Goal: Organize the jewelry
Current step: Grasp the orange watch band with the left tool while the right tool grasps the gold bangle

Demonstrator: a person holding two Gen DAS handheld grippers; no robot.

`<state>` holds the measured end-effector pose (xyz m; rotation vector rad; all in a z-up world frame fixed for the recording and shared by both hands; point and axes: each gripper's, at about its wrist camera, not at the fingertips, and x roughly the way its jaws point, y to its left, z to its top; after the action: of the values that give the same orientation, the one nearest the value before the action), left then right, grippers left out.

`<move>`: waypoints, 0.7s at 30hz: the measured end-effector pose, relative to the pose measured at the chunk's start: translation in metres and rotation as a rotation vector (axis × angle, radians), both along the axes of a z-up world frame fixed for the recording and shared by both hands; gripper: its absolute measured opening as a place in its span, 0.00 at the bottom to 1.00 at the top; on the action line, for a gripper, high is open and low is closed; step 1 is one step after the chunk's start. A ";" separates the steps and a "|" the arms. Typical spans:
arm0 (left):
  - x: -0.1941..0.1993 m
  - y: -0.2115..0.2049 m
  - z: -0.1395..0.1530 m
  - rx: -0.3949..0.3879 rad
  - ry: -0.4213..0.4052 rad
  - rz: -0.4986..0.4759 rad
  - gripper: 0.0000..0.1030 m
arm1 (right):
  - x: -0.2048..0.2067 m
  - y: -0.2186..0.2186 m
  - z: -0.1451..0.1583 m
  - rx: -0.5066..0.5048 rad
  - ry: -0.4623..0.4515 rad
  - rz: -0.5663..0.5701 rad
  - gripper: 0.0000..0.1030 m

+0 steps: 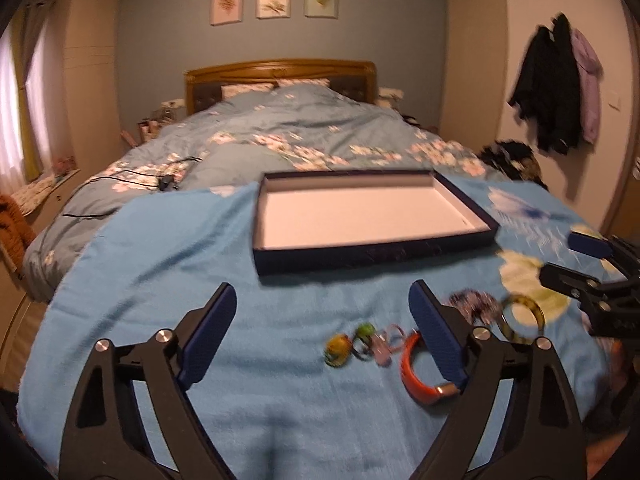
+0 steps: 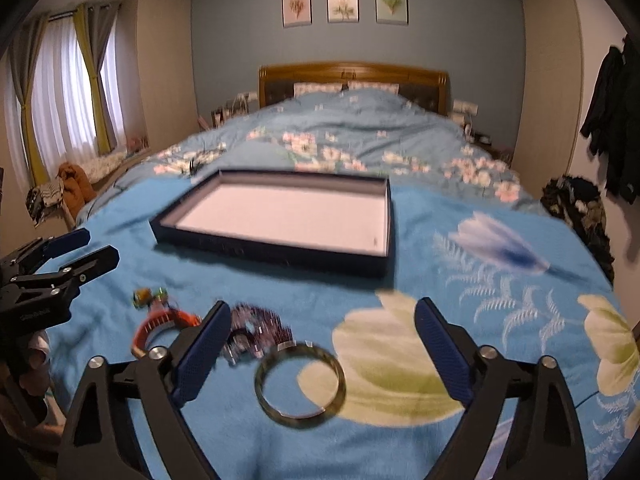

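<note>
two spread-apart tongs, one bangle, one orange bracelet, one tray

A bed with a wooden headboard carries a floral duvet and a blue blanket. Three framed pictures hang above; dark coats hang right, curtains left.

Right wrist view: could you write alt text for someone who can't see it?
An open right gripper hovers over a bangle on a blue blanket. More jewelry lies to the left, before an empty tray; the left gripper shows at the left edge.
</note>
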<state>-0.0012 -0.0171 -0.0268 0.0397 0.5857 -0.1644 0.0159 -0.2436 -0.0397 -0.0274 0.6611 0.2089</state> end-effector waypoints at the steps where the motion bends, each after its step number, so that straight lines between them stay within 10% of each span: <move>1: 0.000 -0.002 -0.002 -0.003 0.012 -0.016 0.80 | 0.000 -0.001 -0.003 0.001 0.017 0.003 0.80; 21: 0.019 -0.038 -0.045 -0.034 0.273 -0.237 0.27 | 0.019 -0.006 -0.043 -0.015 0.232 0.080 0.27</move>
<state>0.0175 -0.0547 -0.0719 0.0545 0.8502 -0.4146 0.0346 -0.2499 -0.0823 -0.0447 0.8932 0.2867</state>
